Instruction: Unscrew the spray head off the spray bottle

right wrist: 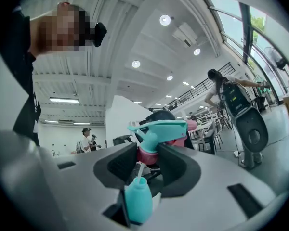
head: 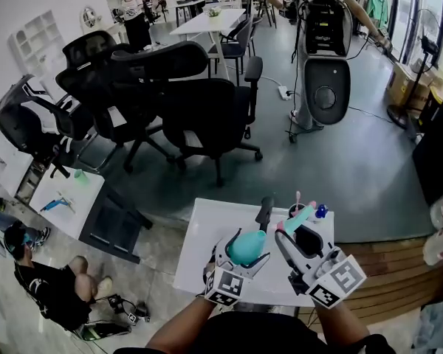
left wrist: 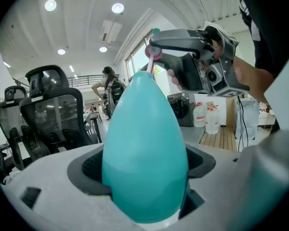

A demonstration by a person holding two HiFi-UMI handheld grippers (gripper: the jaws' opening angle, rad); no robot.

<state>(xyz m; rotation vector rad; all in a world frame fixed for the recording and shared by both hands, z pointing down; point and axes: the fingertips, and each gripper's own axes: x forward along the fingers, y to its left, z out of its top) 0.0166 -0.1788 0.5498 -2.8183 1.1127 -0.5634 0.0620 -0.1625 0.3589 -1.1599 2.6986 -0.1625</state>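
A teal egg-shaped spray bottle [left wrist: 144, 148] stands upright in my left gripper [left wrist: 144, 179], whose jaws are shut on its body. In the head view the bottle [head: 247, 247] sits in the left gripper [head: 244, 260] over the white table. My right gripper [right wrist: 147, 161] is shut on the pink collar [right wrist: 147, 154] of the teal spray head [right wrist: 161, 130]. The head is lifted off the bottle's neck [right wrist: 137, 196], and its thin dip tube [right wrist: 140, 170] still runs down into the neck. In the head view the spray head [head: 297, 218] and right gripper [head: 295, 232] are just right of the bottle.
The white table [head: 207, 231] below carries a black object [head: 265, 211] and a cup with small items [head: 301, 209]. Black office chairs [head: 199, 109] stand beyond it. A person sits on the floor at the left [head: 52, 286]. Wooden decking [head: 387, 253] lies to the right.
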